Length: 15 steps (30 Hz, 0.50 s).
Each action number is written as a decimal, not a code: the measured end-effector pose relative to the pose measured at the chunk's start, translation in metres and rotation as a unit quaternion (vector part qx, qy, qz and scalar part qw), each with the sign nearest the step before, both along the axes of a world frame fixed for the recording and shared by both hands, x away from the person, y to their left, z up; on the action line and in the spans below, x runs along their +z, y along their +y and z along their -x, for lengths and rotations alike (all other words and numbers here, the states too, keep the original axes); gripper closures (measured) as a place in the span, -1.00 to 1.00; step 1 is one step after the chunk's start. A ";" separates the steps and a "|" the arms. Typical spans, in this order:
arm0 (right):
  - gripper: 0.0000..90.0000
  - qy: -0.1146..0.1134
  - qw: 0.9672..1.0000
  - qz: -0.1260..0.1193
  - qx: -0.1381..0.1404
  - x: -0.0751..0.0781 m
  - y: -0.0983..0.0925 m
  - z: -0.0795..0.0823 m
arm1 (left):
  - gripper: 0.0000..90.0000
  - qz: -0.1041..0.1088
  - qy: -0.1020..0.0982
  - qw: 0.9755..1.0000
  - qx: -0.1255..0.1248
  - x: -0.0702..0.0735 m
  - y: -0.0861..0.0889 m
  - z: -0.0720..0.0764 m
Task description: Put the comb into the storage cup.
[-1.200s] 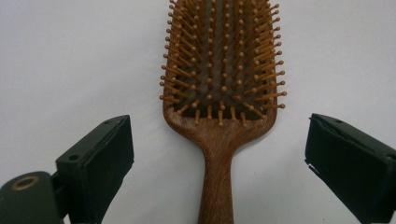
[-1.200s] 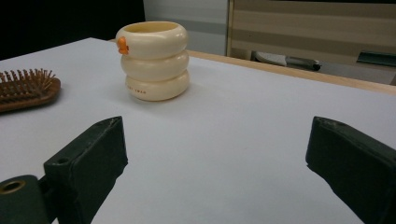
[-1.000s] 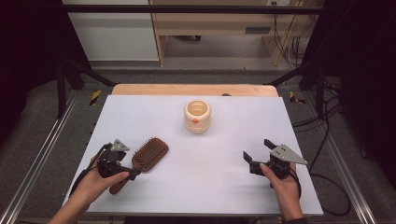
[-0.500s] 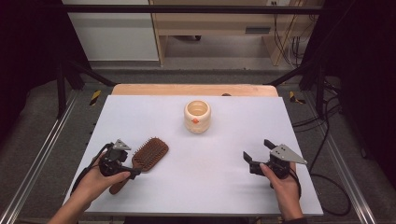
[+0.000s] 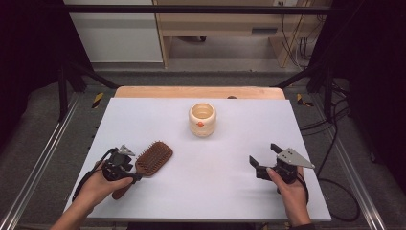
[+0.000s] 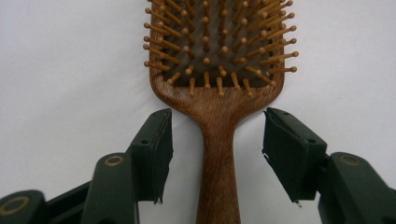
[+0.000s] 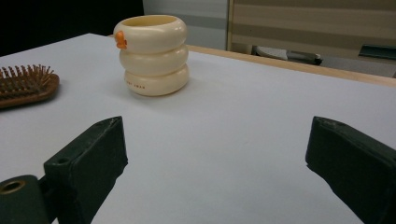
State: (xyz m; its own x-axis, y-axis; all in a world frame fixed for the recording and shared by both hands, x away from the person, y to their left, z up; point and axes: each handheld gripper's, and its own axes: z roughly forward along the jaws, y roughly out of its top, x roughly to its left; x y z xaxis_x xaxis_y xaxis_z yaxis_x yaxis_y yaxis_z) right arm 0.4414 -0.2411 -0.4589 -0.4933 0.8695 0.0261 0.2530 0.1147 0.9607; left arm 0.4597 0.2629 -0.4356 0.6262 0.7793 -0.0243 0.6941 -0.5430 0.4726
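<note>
A brown wooden hairbrush [image 5: 154, 158] lies bristles up at the table's front left, its handle [image 6: 218, 140] pointing toward the person. My left gripper [image 5: 130, 165] straddles that handle. Its jaws have just been closing, and in the left gripper view a gap still shows on each side of the wood, so the left gripper [image 6: 217, 116] is open around it. My right gripper [image 5: 264, 154] rests at the front right, held in a hand, jaws wide apart with nothing between them [image 7: 215, 135]. A cream ringed cup [image 5: 202, 120] with an orange mark stands upright in the middle of the table [image 7: 152, 53].
The white tabletop [image 5: 215, 191] has a wooden strip [image 5: 201, 92] along its far edge. Metal rails [image 5: 38, 167] run along both sides. Cables [image 5: 335, 182] trail off the right side onto the floor.
</note>
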 end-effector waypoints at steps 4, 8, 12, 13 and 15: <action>-0.88 0.001 1.000 0.000 0.001 0.000 0.000 0.000 | 0.03 -0.008 0.000 1.000 -0.003 -0.002 -0.001 0.000; -0.87 0.001 1.000 0.001 0.001 0.000 0.000 0.000 | 0.14 -0.012 0.008 1.000 -0.001 -0.004 0.000 -0.001; -0.87 0.003 1.000 0.000 0.002 0.000 0.001 0.000 | 0.20 -0.014 0.012 1.000 0.000 -0.007 -0.002 -0.001; -0.87 0.003 1.000 0.000 0.002 0.000 0.001 0.000 | 0.20 -0.014 0.012 1.000 0.000 -0.007 -0.002 -0.001; -0.88 0.003 1.000 0.000 0.002 0.000 0.001 0.000 | 0.22 -0.015 0.015 1.000 -0.001 -0.009 -0.003 -0.001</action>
State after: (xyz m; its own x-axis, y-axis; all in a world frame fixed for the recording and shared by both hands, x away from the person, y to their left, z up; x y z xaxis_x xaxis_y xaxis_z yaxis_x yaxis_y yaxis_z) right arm 0.4416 -0.2403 -0.4594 -0.4974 0.8671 0.0290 0.2584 0.1162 0.9590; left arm 0.4602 0.2602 -0.4442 0.6268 0.7790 -0.0191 0.7065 -0.5578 0.4356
